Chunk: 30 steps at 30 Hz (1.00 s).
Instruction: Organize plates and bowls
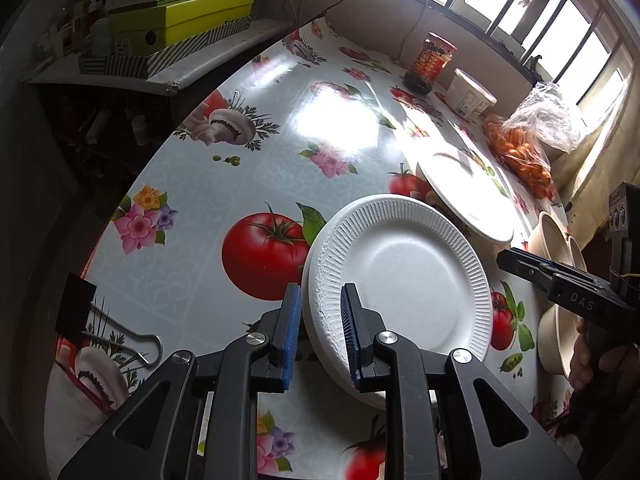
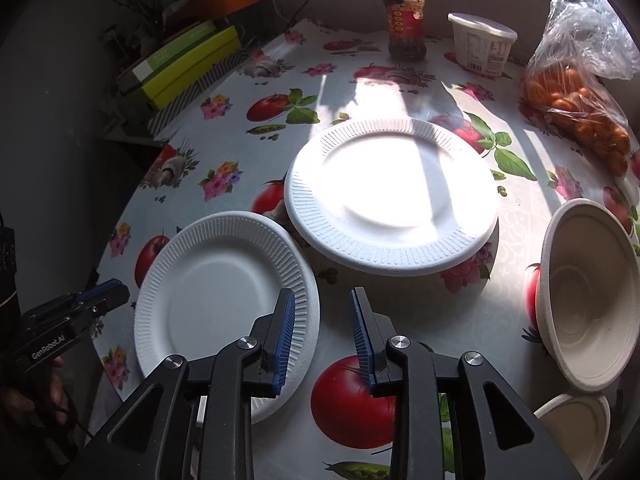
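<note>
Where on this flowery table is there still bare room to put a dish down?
The widest free patch lies between the two white foam plates and the red-labelled jar and green boxes at the back. It is crowded along the right: white tub, bag of orange fruit, beige bowls.

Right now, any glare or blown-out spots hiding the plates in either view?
Right wrist view: sunlight washes out the middle of the far plate, a shadow bar crossing it; the near plate reads fine. Left wrist view: glare patch on the tablecloth, windows blown out, near plate clear.
</note>
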Tool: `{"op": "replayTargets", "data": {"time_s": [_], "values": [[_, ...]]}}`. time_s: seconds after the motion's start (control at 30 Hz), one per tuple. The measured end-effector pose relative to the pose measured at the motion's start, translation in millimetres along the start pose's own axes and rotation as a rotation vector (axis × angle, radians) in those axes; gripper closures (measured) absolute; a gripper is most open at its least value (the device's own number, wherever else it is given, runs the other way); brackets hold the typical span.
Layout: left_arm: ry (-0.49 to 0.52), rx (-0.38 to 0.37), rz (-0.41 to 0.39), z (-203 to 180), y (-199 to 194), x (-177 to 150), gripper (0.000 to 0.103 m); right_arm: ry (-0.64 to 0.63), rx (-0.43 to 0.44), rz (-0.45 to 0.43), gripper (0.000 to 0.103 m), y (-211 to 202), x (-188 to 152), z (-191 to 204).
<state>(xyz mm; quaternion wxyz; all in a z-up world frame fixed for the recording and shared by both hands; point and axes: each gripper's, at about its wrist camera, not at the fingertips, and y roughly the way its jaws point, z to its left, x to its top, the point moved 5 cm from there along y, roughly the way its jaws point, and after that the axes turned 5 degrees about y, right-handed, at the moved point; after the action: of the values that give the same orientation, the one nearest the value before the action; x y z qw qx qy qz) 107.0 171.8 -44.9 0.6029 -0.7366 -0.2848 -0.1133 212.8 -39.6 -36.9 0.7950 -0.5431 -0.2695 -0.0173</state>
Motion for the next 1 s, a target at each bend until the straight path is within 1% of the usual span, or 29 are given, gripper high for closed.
{"op": "replayTargets", "data": {"time_s": [0.17, 0.23, 0.4, 0.47, 0.53, 0.63, 0.77, 0.87, 1.0], "values": [[0.035, -0.032, -0.025, -17.1, -6.9, 17.9, 0.082, 0.011, 0.013, -0.040, 0.067, -20.4, 11.3, -8.9], [0.046, -0.040, -0.033, -23.8, -7.8, 26.7, 0.081, 0.008, 0.009, -0.060, 0.061, -29.2, 17.7, -13.3], [0.049, -0.074, -0.043, -39.8, -4.6, 51.8, 0.081, 0.030, -0.001, -0.104, 0.059, -47.2, 39.6, -34.4], [0.052, -0.080, -0.039, -46.6, -1.0, 60.4, 0.081, 0.043, -0.001, -0.109, 0.058, -50.7, 49.1, -44.0], [0.071, -0.078, -0.037, -55.4, 3.1, 68.1, 0.081, 0.043, 0.003, -0.101, 0.056, -52.3, 59.0, -53.7], [0.085, -0.078, -0.027, -65.9, 12.6, 79.6, 0.081, 0.059, -0.020, -0.093, 0.055, -50.1, 72.9, -71.0], [0.072, -0.090, 0.000, -75.7, 28.4, 92.6, 0.081, 0.103, -0.017, -0.071, 0.055, -39.5, 89.1, -93.0], [0.066, -0.090, 0.016, -82.4, 40.2, 101.0, 0.081, 0.112, -0.035, -0.047, 0.055, -27.2, 98.4, -105.2], [0.032, -0.101, 0.050, -85.9, 56.9, 108.1, 0.081, 0.133, -0.028, -0.009, 0.055, -9.3, 106.8, -119.6]]}}
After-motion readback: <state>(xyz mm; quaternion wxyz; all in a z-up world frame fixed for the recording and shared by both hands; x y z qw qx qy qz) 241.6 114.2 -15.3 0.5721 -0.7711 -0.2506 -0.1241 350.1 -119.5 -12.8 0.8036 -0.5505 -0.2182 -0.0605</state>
